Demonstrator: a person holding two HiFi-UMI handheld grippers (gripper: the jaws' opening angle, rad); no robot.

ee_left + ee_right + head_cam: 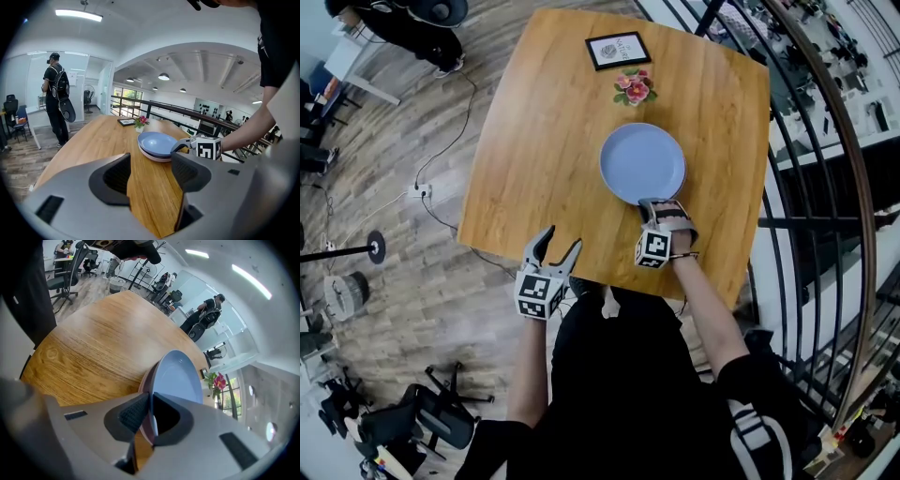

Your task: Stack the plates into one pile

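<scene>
My right gripper (150, 411) is clamped on the near rim of the blue plate (178, 376), jaws almost together with just the thin edge pinched between the pads. From my head camera that gripper (661, 203) sits at the plate's edge closest to me. My left gripper (150, 171) has its jaws apart with nothing but bare wood between them, and it hovers by the near edge of the table (544, 141), well off to the left of the plates.

Pretty sure I'm at the tail end of the job. The blue plate looks like it's already sitting on a pink plate (154, 157), so the pile is basically made. The next move is to let go and back straight out toward me without dragging the top plate off-centre. I'd open gently, because a rim pinch like this could tip or slide the plate if a pad catches. I honestly can't tell whether the lower jaw is also touching the pink plate's rim.

The blue plate (642, 161) is a plain, round, shallow dish, pale matte blue and empty. It sits right of the table's middle, just in front of a little pot of pink flowers (635, 87). From the side the pink plate peeks out as a thin band under it, so they look nicely lined up.
</scene>
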